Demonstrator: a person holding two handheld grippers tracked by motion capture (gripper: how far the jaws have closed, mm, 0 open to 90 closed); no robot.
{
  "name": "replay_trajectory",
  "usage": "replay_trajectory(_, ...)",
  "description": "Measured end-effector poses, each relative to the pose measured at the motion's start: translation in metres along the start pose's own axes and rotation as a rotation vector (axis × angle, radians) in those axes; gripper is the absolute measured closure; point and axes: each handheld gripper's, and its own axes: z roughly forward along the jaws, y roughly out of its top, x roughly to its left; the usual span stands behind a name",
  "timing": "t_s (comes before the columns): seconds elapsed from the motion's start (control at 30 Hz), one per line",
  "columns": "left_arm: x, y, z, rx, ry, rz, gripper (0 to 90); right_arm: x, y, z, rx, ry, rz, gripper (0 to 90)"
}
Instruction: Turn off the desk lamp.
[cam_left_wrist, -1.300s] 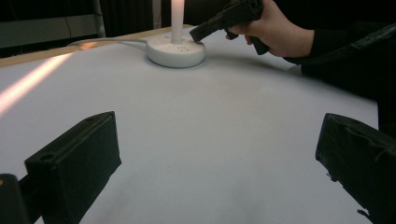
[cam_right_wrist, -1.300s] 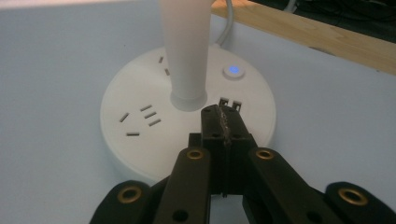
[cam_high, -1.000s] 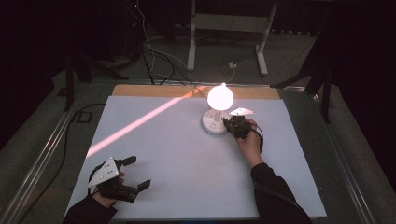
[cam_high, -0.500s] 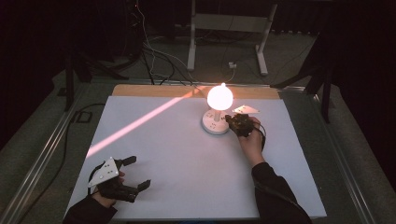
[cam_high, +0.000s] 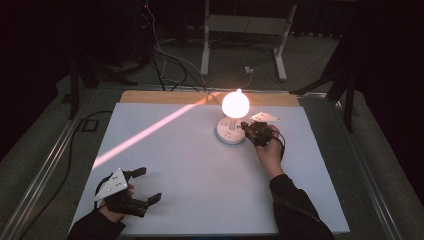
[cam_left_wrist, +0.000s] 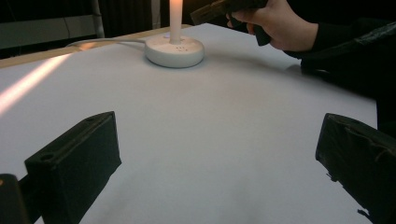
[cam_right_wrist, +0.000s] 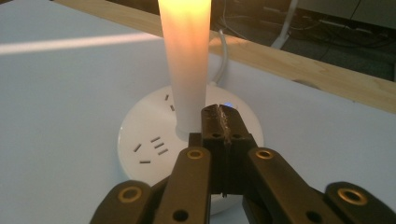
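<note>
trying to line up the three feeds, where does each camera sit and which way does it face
High view: above the person's side of the table, looking forward and down; both forearms, the left gripper and right gripper show.
Left gripper view: low over the sheet between its own open jaws, facing the lamp and the person's right hand.
Right gripper view: close behind its shut jaws, whose tips are over the lamp's round base.
Shared: all three see the lit lamp on the white sheet.

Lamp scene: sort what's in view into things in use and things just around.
In use:
lamp, lit, on its round white base
right gripper, jaws shut, tips at the base

Just around:
left gripper, open
metal stand
floor cables
</note>
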Motion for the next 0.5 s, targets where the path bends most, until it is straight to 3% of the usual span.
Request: replay_trajectory(0.5,0.000,0.000,0.000,0.003,0.000,-0.001,0.5,0.003,-0.014,0.014,0.048,-0.008,-0.015,89.9)
